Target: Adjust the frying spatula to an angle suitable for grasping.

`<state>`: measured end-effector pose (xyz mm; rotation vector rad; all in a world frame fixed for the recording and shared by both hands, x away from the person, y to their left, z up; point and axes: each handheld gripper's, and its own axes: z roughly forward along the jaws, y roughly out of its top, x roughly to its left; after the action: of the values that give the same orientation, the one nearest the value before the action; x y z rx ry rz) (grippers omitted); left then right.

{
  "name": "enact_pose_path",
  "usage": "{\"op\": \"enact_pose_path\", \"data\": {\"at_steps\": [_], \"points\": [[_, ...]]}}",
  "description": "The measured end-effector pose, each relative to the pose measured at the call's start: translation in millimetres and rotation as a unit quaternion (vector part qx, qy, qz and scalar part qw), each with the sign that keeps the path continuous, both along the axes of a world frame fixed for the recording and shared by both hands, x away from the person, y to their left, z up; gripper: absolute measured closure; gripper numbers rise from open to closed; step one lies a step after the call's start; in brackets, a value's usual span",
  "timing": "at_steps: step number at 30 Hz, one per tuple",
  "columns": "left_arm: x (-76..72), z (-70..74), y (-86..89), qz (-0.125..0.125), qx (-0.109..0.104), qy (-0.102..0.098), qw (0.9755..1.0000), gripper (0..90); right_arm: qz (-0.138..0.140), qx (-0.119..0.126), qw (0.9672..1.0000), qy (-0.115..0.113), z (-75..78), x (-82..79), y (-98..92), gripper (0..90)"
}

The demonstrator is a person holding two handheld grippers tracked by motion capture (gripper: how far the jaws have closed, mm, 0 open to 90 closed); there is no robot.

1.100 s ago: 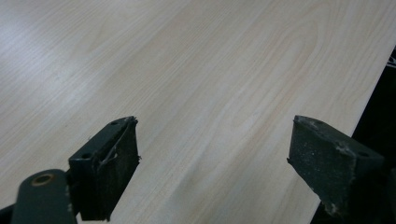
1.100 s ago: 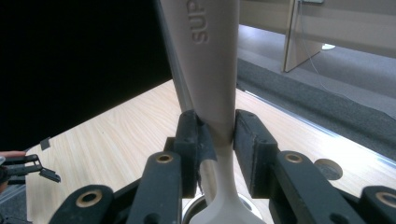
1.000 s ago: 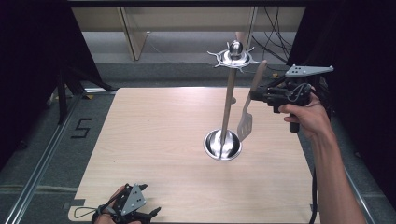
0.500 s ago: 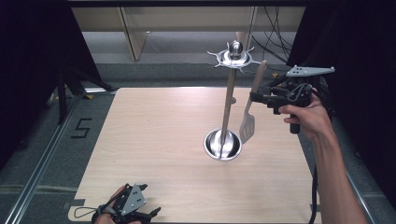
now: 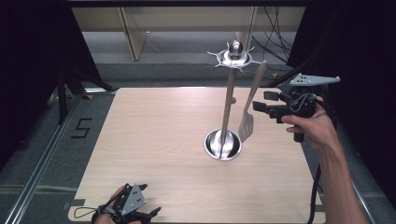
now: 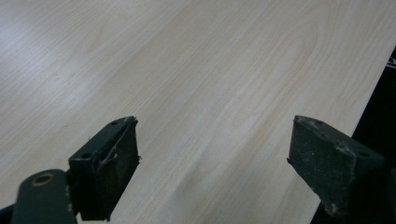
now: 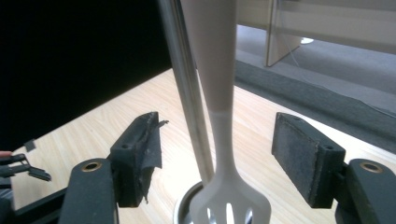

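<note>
Hanging beside the pole of the steel utensil stand [image 5: 227, 114], the slotted spatula [image 5: 250, 105] is dangling with its pale handle up near the stand's ring of hooks and its slotted blade down, just above the rim of the round base [image 5: 222, 145], toward the right of the wooden table [image 5: 154, 140]. A second ago the right gripper [image 5: 259, 101] was pinching the handle; its jaws have just been opening, and they are now standing well apart and clear of the handle. The spatula itself is hanging much as it was before, still leaning a little against the line of the pole. The left gripper [image 5: 140, 215] is sitting at the table's near edge, where it was a second ago.

The right gripper view is showing what the high view cannot: the spatula [image 7: 219, 121] is standing between the two black pads [image 7: 140, 156] with open space on both sides, so nothing is being gripped, and the pole [image 7: 187, 93] is passing just behind and left of the handle. The left gripper view is looking along its own jaws, spread wide over bare tabletop [image 6: 187, 70], holding nothing. The high view alone is giving the hooks at the top, though whether the handle's end is caught on one is too small to tell.
</note>
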<state>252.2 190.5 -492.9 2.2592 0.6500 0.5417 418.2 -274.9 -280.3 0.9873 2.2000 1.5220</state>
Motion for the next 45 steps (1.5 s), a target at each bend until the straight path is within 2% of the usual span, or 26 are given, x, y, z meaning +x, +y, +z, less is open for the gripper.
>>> {"op": "enact_pose_path", "data": {"at_steps": [2, 3, 4, 8, 9, 11, 13, 16, 18, 19, 25, 26, 28, 30, 32, 33, 34, 35, 36, 37, 38, 39, 41, 42, 44, 45], "points": [[0.1, -0.1, 0.0, 0.002, -0.001, -0.001, 1.0, 15.2, -0.002, -0.007, 1.0, -0.006, -1.1, -0.6, -2.0, 33.1], [0.3, 0.2, 0.2, 0.001, 0.002, -0.003, 1.0, 15.2, -0.006, -0.002, 1.0, 0.001, -2.8, -3.3, -3.1, 33.0], [0.2, -0.6, 0.0, -0.001, -0.008, 0.001, 1.0, 15.2, -0.008, -0.002, 0.9999, -0.008, -5.5, -4.6, -6.0, 33.0], [0.0, -0.9, -0.3, -0.001, -0.01, 0.002, 0.9999, 15.2, -0.024, -0.01, 0.9996, -0.008, -8.5, -10.9, -9.2, 32.8], [0.0, -0.6, 0.0, -0.001, -0.009, 0.001, 1.0, 15.2, -0.023, -0.012, 0.9995, -0.02, -11.8, -13.0, -11.1, 32.6], [0.2, -0.7, -0.1, -0.002, -0.011, 0.001, 0.9999, 15.2, -0.027, -0.017, 0.9992, -0.023, -13.2, -14.9, -12.2, 32.7], [0.2, -0.9, -0.1, -0.001, -0.01, 0.001, 0.9999, 15.2, -0.041, -0.013, 0.9988, -0.023, -17.4, -19.2, -12.1, 32.6], [0.0, -0.7, -0.2, 0.0, -0.011, 0.001, 0.9999, 15.2, -0.043, -0.026, 0.9984, -0.025, -26.4, -25.5, -14.2, 32.5], [0.3, -0.7, 0.0, -0.002, -0.01, 0.001, 1.0, 15.2, -0.044, -0.026, 0.9983, -0.028, -28.3, -26.4, -14.3, 32.5], [0.3, -0.8, 0.0, -0.001, -0.01, 0.001, 0.9999, 15.2, -0.047, -0.028, 0.9983, -0.021, -30.5, -29.5, -14.4, 32.5], [0.6, -1.1, 0.1, -0.001, -0.01, 0.001, 1.0, 15.2, -0.052, -0.031, 0.9977, -0.03, -44.8, -38.6, -14.0, 32.3], [1.0, -0.8, 0.6, -0.002, -0.004, 0.001, 1.0, 15.2, -0.054, -0.027, 0.9977, -0.031, -50.6, -41.2, -13.9, 32.3], [1.1, -1.8, 0.2, 0.001, -0.011, 0.0, 0.9999, 15.2, -0.056, -0.028, 0.9976, -0.029, -52.8, -42.2, -13.9, 32.3], [1.4, -1.6, 0.2, 0.0, -0.01, 0.0, 0.9999, 15.2, -0.053, -0.023, 0.9982, -0.017, -62.5, -46.3, -14.1, 32.4], [1.4, -1.7, 0.0, 0.0, -0.012, 0.0, 0.9999, 15.2, -0.048, -0.024, 0.9984, -0.019, -66.4, -45.5, -14.0, 32.2], [1.6, -1.5, 0.2, 0.0, -0.01, 0.0, 1.0, 15.2, -0.051, -0.027, 0.9983, -0.002, -68.0, -47.8, -13.5, 32.2], [1.5, -1.7, 0.3, 0.001, -0.01, 0.0, 0.9999, 15.2, -0.046, -0.026, 0.9984, -0.018, -72.3, -47.0, -13.5, 32.2], [1.5, -1.3, 0.6, -0.003, -0.009, 0.002, 1.0, 15.2, -0.046, -0.025, 0.9986, -0.005, -74.1, -49.3, -12.3, 32.2], [1.1, -2.5, -0.3, 0.004, -0.02, 0.0, 0.9998, 15.2, -0.04, -0.038, 0.9985, -0.007, -76.6, -50.8, -13.0, 32.0], [1.1, -2.5, -0.3, 0.004, -0.02, 0.0, 0.9998, 15.1, -0.04, -0.038, 0.9985, -0.007, -76.6, -50.8, -13.0, 32.0], [1.9, -0.2, 1.7, -0.002, -0.001, -0.002, 1.0, 15.1, -0.043, -0.033, 0.9985, 0.001, -77.9, -52.3, -12.0, 32.0], [1.8, -0.4, 1.4, -0.001, -0.002, -0.002, 1.0, 15.2, -0.048, -0.034, 0.9982, -0.006, -79.6, -52.9, -12.5, 32.0], [2.2, -0.5, 1.2, -0.004, -0.001, -0.001, 1.0, 15.2, -0.049, -0.036, 0.9982, 0.002, -80.9, -54.6, -13.9, 31.9], [1.7, -1.4, -0.2, -0.001, -0.009, 0.0, 1.0, 15.2, -0.047, -0.043, 0.9979, -0.014, -82.5, -53.0, -15.4, 31.8], [1.5, -1.1, -0.4, -0.001, -0.008, 0.001, 1.0, 15.2, -0.058, -0.034, 0.9978, -0.004, -86.7, -55.0, -14.3, 31.7], [1.6, -0.9, -0.3, -0.001, -0.007, 0.001, 1.0, 15.2, -0.05, -0.039, 0.998, -0.003, -87.1, -54.0, -15.4, 31.6]]}}
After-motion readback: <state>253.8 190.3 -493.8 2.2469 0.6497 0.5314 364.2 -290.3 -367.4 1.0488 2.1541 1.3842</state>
